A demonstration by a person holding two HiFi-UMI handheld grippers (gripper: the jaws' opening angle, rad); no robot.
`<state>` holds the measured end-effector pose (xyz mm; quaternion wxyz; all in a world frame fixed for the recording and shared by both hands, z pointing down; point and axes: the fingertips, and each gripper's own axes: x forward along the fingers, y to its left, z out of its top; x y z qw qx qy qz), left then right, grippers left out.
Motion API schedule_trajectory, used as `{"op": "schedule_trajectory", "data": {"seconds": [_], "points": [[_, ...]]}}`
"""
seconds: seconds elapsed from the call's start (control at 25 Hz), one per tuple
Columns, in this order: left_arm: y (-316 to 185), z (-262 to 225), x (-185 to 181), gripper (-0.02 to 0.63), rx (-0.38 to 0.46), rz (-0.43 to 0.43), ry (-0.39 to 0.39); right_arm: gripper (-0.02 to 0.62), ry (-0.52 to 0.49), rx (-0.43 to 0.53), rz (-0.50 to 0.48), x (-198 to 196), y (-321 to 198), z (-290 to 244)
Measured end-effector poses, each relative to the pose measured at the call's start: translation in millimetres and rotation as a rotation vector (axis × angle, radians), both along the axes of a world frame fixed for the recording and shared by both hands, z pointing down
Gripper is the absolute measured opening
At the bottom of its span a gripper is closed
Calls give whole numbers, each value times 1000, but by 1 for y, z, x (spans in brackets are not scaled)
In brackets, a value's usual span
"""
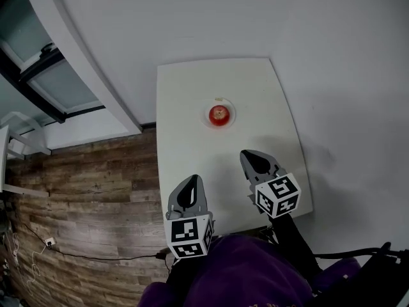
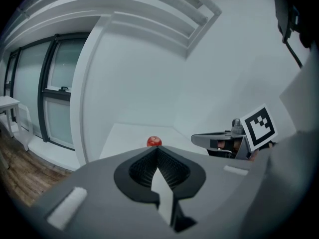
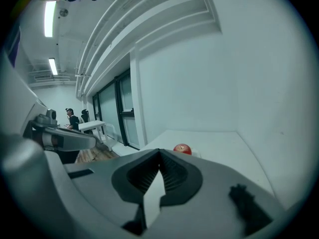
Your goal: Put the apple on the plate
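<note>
In the head view the apple (image 1: pixel 218 114) sits on the small white plate (image 1: pixel 232 116) toward the far middle of the desk (image 1: pixel 192 152), well apart from the left tongs (image 1: pixel 193 180) and right tongs (image 1: pixel 246 153), both near the desk's near edge. The left gripper view shows its jaws pressed together on nothing, the apple far ahead. The right gripper view shows the same: narrow and empty. The placing looks done, so the next move seems only to keep both tongs clear of the plate
</note>
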<state>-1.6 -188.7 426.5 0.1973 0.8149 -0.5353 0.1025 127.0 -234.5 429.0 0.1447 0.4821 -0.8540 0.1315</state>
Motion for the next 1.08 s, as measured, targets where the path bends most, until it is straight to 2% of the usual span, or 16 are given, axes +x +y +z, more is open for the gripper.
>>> {"op": "schedule_trajectory", "data": {"seconds": [0.4,1.08], "points": [[12,-6,13,5,20,14,-2,11,-3,19,-6,5,15,-8],[17,-8,12,5,28,6,-18,11,-13,35,-18,5,18,-12]]}}
